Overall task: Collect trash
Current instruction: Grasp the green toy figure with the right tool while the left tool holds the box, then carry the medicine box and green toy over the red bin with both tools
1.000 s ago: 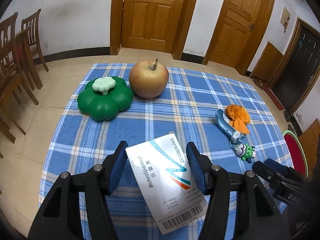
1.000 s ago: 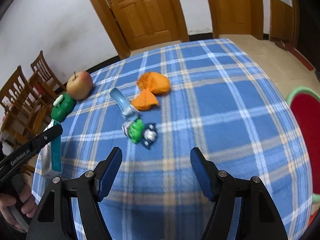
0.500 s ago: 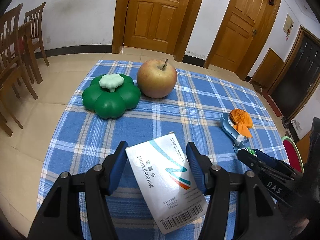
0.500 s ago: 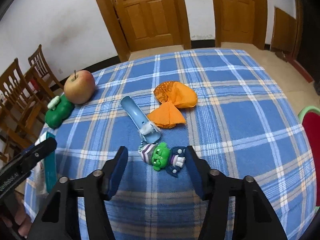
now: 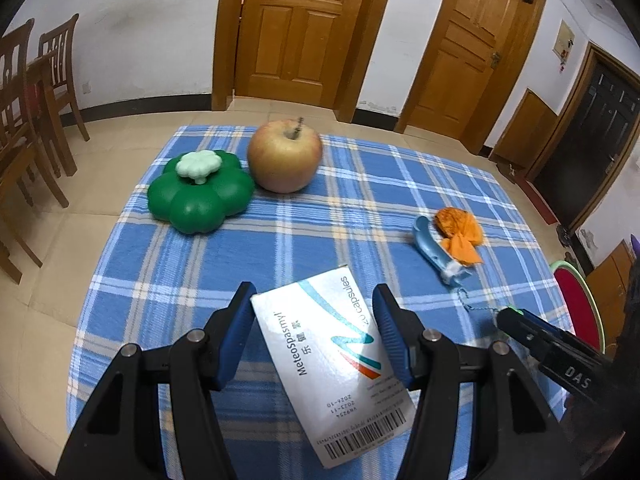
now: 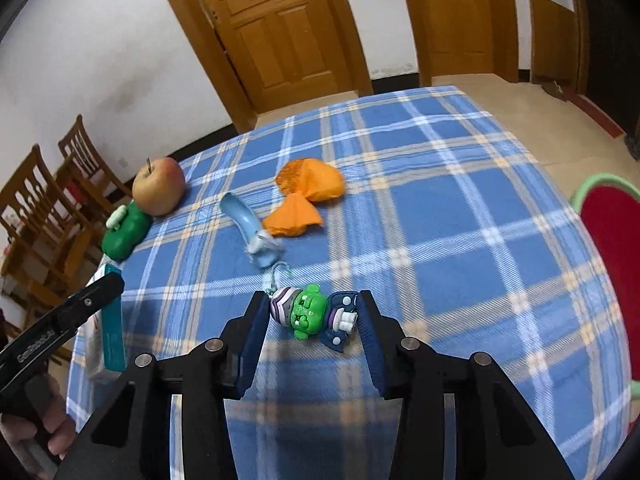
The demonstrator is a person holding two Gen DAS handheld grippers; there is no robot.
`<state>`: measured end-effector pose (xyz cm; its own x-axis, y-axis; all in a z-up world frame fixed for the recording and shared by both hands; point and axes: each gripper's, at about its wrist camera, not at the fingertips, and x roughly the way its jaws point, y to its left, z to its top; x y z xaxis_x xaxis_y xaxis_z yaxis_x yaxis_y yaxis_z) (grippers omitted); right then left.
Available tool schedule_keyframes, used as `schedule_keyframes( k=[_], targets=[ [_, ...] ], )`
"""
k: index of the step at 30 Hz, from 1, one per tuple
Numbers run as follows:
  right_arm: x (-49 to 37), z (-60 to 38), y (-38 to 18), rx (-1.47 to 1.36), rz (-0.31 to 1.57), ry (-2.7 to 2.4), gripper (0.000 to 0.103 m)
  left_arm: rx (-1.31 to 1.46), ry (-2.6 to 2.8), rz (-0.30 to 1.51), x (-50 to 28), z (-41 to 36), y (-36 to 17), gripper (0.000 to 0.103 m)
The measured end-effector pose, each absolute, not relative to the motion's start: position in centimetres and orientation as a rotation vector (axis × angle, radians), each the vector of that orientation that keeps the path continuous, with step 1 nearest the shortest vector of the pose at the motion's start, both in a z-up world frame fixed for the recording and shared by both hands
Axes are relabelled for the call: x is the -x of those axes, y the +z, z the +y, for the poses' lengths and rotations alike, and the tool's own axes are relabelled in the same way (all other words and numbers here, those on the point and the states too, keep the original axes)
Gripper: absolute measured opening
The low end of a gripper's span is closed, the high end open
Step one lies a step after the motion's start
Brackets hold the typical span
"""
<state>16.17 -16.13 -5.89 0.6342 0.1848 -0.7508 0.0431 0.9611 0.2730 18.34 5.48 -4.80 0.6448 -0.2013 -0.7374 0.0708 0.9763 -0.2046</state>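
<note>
closing around a green toy figure keychain (image 6: pixel 310 314), the right tool (image 6: pixel 310 322) has just been narrowing its jaws, its pads flanking the toy's ends; whether they yet press is hard to tell. a good grasp looks to need a square squeeze across the body, with the chain lifted clear of the blue handle (image 6: pixel 250 226). the left tool (image 5: pixel 314 328) pinches a white capsule box (image 5: pixel 332 364) above the surface (image 6: pixel 460 240). farther off on the blue plaid cloth lie crumpled orange paper (image 6: pixel 306 196), an apple (image 5: pixel 285 156) and a green clover-shaped container (image 5: pixel 200 194). beyond: wooden chairs (image 5: pixel 30 92) and wooden doors (image 5: pixel 296 28).
</note>
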Motion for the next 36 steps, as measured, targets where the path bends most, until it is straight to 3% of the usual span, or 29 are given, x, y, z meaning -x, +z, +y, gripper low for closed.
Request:
schedule_keyframes(
  k=[22, 36],
  targets=[
    [-6.9, -29.3, -1.3, -0.489, 0.699, -0.080, 0.045, 0.101, -0.332, 0.882, -16.7, -4.7, -2.5, 0.060],
    [-3.9, -39.8, -3.0, -0.608, 0.667, -0.285, 0.046, 0.015, -0.505, 0.885, -16.9, -15.1, -1.2, 0.060]
  ],
)
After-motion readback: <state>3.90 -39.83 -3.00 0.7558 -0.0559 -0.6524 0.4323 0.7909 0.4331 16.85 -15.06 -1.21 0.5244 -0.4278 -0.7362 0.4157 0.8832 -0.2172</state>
